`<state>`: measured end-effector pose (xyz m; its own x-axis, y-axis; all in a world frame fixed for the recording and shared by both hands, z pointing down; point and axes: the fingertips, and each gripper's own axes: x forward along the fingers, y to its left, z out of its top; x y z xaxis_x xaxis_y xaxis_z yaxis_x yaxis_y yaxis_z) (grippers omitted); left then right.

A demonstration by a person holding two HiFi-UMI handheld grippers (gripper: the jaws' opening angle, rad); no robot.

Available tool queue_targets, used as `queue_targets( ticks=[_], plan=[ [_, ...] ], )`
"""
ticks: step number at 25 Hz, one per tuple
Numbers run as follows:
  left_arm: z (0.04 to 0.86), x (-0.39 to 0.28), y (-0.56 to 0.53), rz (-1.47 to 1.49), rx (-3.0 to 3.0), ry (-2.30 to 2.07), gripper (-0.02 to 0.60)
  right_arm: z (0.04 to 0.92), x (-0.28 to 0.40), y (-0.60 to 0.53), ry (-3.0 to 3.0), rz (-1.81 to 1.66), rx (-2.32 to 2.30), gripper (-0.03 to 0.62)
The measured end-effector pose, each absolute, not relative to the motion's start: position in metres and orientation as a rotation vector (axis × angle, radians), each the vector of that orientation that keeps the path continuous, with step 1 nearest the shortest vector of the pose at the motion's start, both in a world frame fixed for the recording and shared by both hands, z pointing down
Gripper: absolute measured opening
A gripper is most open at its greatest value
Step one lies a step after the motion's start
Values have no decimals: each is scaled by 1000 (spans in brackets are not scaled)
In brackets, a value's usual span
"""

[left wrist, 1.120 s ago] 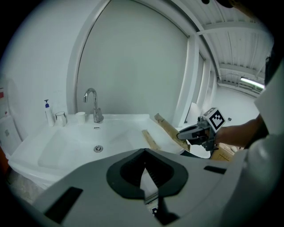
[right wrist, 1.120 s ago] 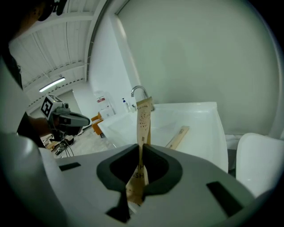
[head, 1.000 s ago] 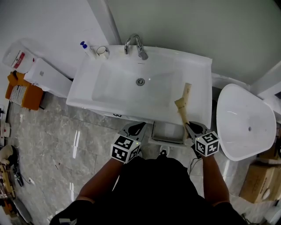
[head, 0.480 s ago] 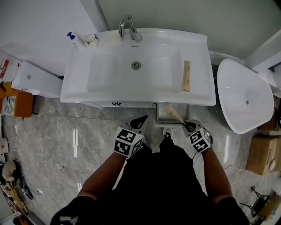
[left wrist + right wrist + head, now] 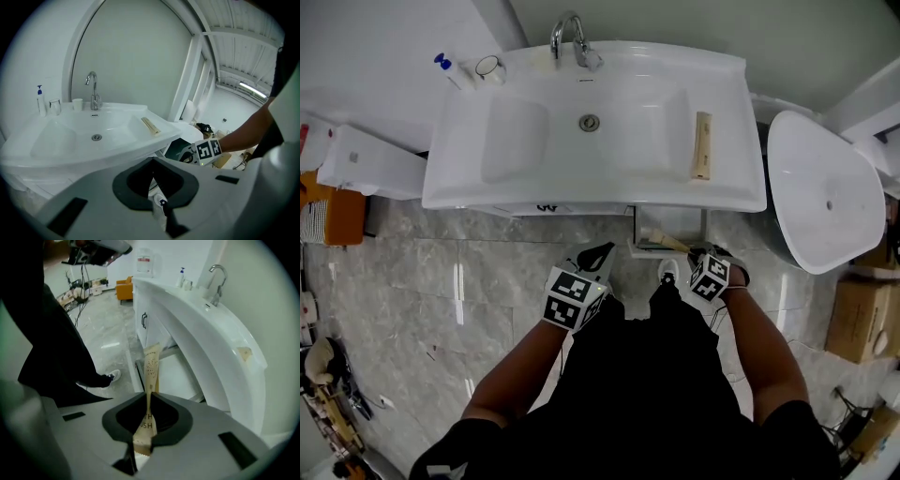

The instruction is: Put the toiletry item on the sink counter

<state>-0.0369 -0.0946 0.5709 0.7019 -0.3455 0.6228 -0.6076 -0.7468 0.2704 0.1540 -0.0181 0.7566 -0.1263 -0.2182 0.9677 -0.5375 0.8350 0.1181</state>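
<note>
**Item: paper toiletry packet, held below the sink desk**

Location: The packet is pinched by its lower end in the right gripper. The fingers are closed flat on the paper with almost no gap. In the head view the right gripper hangs low in front of the sink desk, by the open cabinet beneath it.

Orientation: The packet's long axis runs straight out from the fingers, away from the person. Its free end points at the cabinet, not at the desk top.

Key relation: The desk lies above and ahead of the packet. Its right-hand strip is the nearest bare surface and is on the right hand's side. The move will likely be a lift up and over the front rim.

Markings: On the brown paper only the fragments "TH" and "USH" can be read. The finer print is too small to read.

Left gripper: The fingers are together with nothing between them. It is low and left of centre, farther from that strip.

Also present: A matching packet lies lengthwise on the desk's right strip. A faucet, pump bottle and glass stand at the back.
</note>
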Motion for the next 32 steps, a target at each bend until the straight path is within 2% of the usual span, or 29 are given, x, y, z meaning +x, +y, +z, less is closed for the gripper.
queue_targets(
  ticks=[6, 14, 28, 32],
  plan=[
    [575, -25, -96, 724, 2366, -829, 0, 812, 169, -35, -1647, 131, 343, 27],
    [587, -25, -90, 783, 2292, -904, 0, 876, 173, -50, -1622, 62, 237, 28],
    [604, -35, -81, 806, 2188, -973, 0, 914, 154, -67, -1655, 89, 253, 31],
    [602, -34, -83, 791, 2191, -967, 0, 908, 153, -69, -1662, 116, 286, 61]
  ],
)
